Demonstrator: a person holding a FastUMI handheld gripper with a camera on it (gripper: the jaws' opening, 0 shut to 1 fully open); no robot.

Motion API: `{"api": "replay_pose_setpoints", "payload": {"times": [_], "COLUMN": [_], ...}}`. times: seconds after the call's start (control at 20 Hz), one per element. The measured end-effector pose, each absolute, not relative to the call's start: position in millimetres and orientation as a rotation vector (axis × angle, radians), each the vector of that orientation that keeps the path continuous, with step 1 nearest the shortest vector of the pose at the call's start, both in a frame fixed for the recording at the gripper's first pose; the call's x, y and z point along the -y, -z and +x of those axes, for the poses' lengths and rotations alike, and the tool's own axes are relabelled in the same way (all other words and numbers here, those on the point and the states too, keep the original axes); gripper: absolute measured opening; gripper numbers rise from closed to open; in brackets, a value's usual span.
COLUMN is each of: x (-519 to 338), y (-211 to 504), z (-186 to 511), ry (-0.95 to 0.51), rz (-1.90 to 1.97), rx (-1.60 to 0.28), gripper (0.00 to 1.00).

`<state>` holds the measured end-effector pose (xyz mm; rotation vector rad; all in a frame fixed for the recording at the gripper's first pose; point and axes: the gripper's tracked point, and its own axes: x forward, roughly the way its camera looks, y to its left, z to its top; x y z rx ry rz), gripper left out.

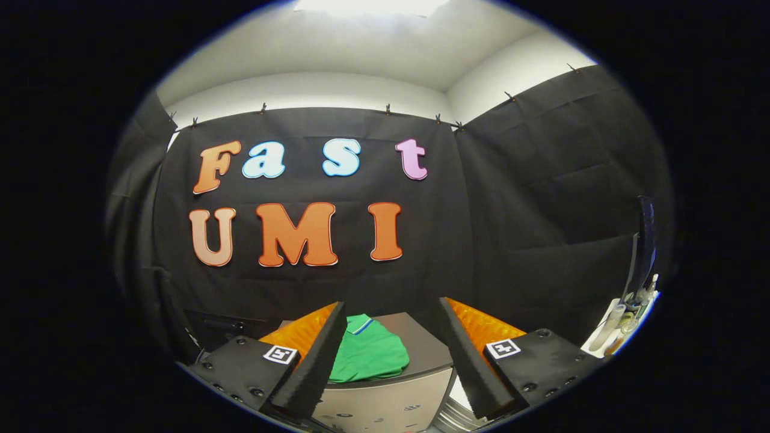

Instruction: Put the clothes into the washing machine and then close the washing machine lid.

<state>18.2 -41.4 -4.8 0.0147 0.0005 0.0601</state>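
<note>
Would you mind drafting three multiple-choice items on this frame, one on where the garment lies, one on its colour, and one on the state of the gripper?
1. Where does the garment lie?
A. on top of the grey appliance, ahead of the fingers
B. hanging on the booth's wall
C. clamped between the fingers

2. What is its main colour?
A. red
B. green
C. yellow

3. How does the gripper stand?
A. shut on the garment
B. shut on nothing
C. open, fingers apart

Answers: 1 A, the garment rests folded on the appliance's dark top beyond the fingertips. 2 B, the cloth is green, with a striped collar. 3 C, a wide gap separates the two fingers and nothing is pressed between them.
</note>
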Motion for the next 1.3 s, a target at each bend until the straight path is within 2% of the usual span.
{"api": "replay_pose_setpoints", "payload": {"times": [0.2, 0.45, 0.9, 1.3], "x": [33.0, 0.7, -55.4, -103.2], "y": [4.8, 8.6, 29.7, 66.0], "z": [26.8, 51.0, 162.2, 210.9], "ry": [-0.032, -0.105, -0.201, -0.233], "rz": [0.067, -0.029, 0.009, -0.123], "rx": [-0.011, -0.043, -0.286, -0.471], "gripper": [0.98, 0.98, 0.98, 0.98]}}
